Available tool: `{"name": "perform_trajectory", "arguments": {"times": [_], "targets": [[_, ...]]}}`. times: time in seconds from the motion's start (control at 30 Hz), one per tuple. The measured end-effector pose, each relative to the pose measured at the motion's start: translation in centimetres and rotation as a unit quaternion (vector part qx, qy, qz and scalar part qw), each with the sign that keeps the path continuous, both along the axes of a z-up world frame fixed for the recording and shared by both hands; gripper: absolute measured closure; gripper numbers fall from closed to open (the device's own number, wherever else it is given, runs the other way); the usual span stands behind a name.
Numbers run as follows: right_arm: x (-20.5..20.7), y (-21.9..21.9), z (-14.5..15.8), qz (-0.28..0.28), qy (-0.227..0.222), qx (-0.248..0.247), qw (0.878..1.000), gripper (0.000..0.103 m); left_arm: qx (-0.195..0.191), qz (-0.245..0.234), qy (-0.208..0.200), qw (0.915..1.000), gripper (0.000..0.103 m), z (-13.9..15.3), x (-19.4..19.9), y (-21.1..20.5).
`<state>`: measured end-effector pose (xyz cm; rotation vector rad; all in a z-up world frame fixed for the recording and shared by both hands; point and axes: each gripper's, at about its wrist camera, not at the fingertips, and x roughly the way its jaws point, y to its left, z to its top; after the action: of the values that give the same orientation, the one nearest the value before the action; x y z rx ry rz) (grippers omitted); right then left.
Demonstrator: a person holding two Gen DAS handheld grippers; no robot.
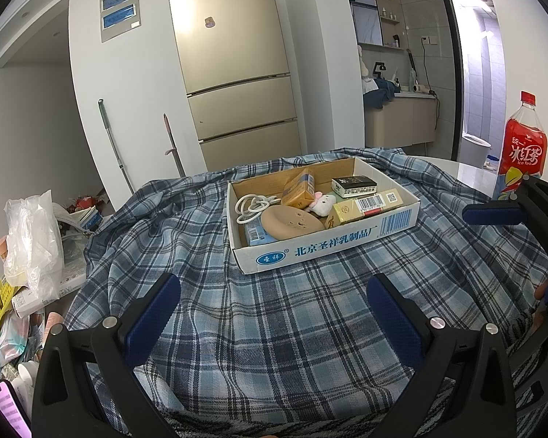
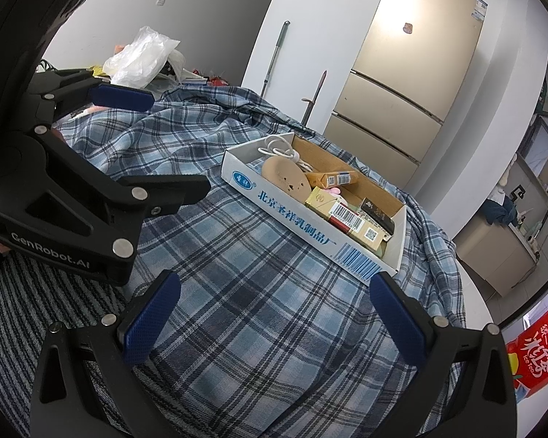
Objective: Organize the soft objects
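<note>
Both the left gripper (image 1: 274,314) and right gripper (image 2: 274,314) hover with fingers spread wide, holding nothing, over the plaid cloth (image 1: 274,328). Just ahead sits the cardboard tray (image 1: 347,244) holding a small plush toy (image 1: 321,202) among boxes. Whether sorting is starting or finished, I cannot tell.

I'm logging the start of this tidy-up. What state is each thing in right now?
left gripper: open, empty, above the cloth
right gripper: open, empty
plaid cloth: spread over the table, rumpled
cardboard box: open-topped, on the cloth, holding items
plush toy: lying in the box
ice tea bottle: upright, capped
fridge: doors shut
</note>
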<state>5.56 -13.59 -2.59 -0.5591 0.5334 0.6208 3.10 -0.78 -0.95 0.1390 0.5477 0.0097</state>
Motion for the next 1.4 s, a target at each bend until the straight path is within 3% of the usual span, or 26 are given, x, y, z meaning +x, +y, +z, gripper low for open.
{"name": "perform_trajectory", "arguments": {"times": [0.43,0.67,0.83,0.97,1.07,1.2,1.4], "targets": [[0.4,-1.1,0.9,0.001,0.008,0.030,1.000,0.000,-0.001,0.001,-0.003,1.0000,0.000,0.0,0.0,0.0],[0.7,-3.6,3.0,-0.017,0.003,0.110,0.994,0.000,-0.006,0.002,-0.012,0.9999,0.000,0.2,-0.5,0.0],[1.4,-4.9,6.3,-0.029,-0.008,0.196,0.980,0.000,-0.009,0.004,-0.017,0.9998,0.000,0.4,-0.6,0.0],[1.1,-3.3,8.5,0.016,-0.038,0.189,0.981,0.000,-0.018,0.008,-0.019,0.9996,0.000,0.5,-0.7,0.2],[1.1,-3.2,7.6,0.003,-0.055,0.205,0.977,0.000,-0.023,0.011,-0.019,0.9995,0.000,0.6,-0.7,0.4],[1.7,-3.0,4.7,-0.012,-0.017,0.166,0.986,0.000,-0.021,0.011,-0.020,0.9995,0.000,0.6,-0.6,0.4],[3.7,-4.3,3.6,-0.047,0.028,0.182,0.982,0.000,-0.022,0.015,-0.026,0.9993,0.000,0.7,-0.8,0.5]]}}
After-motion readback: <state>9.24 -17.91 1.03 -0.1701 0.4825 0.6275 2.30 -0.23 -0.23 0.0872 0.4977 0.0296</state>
